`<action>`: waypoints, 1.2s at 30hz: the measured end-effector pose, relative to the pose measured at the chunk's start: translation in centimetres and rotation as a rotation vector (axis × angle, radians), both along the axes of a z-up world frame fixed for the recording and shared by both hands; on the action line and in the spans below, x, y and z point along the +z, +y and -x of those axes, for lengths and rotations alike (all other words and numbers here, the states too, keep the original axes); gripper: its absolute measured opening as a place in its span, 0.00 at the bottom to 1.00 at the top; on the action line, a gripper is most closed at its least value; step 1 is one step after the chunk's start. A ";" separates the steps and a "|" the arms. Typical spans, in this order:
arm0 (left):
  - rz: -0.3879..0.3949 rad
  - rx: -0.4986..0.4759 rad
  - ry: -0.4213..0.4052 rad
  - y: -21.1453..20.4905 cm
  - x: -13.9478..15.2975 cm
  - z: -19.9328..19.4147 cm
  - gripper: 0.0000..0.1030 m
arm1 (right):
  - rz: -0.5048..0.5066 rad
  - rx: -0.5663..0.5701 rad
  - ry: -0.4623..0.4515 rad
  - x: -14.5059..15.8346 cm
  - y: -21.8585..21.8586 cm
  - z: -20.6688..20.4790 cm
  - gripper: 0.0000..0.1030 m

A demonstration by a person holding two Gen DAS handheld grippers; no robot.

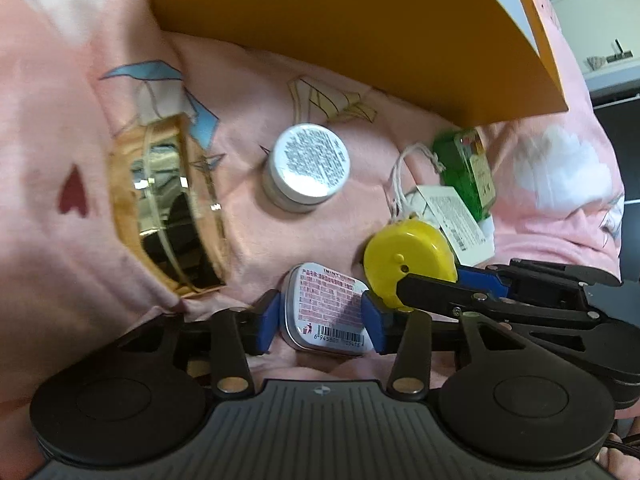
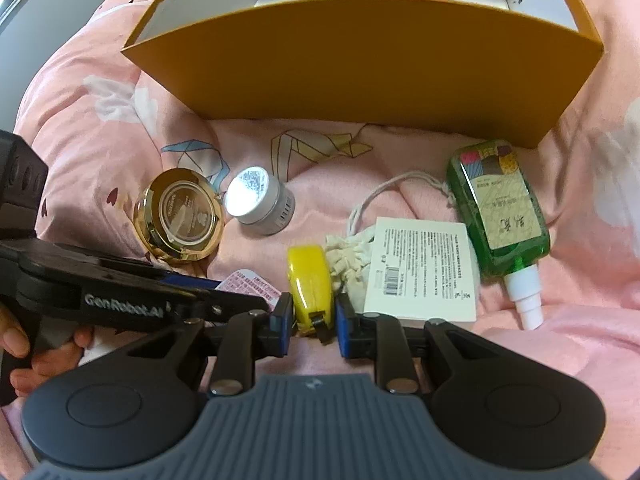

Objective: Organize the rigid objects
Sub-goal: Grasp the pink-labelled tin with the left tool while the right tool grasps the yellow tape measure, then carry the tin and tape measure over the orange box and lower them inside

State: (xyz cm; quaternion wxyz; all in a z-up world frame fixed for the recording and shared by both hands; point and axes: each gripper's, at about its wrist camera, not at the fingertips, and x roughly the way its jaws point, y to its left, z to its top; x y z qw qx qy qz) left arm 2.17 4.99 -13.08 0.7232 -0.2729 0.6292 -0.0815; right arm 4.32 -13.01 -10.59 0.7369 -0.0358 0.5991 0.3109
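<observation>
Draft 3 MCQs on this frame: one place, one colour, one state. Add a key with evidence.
1. Where does the green liquid bottle lie?
A. inside the box
B. on the pink bedding, right of the white card
C. under the gold compact

2. What colour is the round tape measure between the right gripper fingers?
A. yellow
B. red
C. white

3. How does the small rectangular tin sit relative to the left gripper?
A. far off, by the box
B. stacked on the jar
C. between its two blue pads

Key: 1 B, it lies outside the orange cardboard box; 2 A, its casing is plain yellow; 3 C, pads flank both sides.
</observation>
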 end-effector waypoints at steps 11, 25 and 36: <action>0.061 0.038 -0.126 0.6 1.9 1.7 0.22 | -0.019 0.011 -0.032 0.3 0.1 0.1 0.22; 0.060 0.000 -0.102 -1.3 0.9 0.9 0.21 | -0.056 0.008 -0.023 -0.1 -0.1 -0.7 0.22; -0.026 0.007 -0.279 -0.8 5.6 2.0 0.19 | -0.095 0.018 -0.141 3.1 -0.8 0.0 0.18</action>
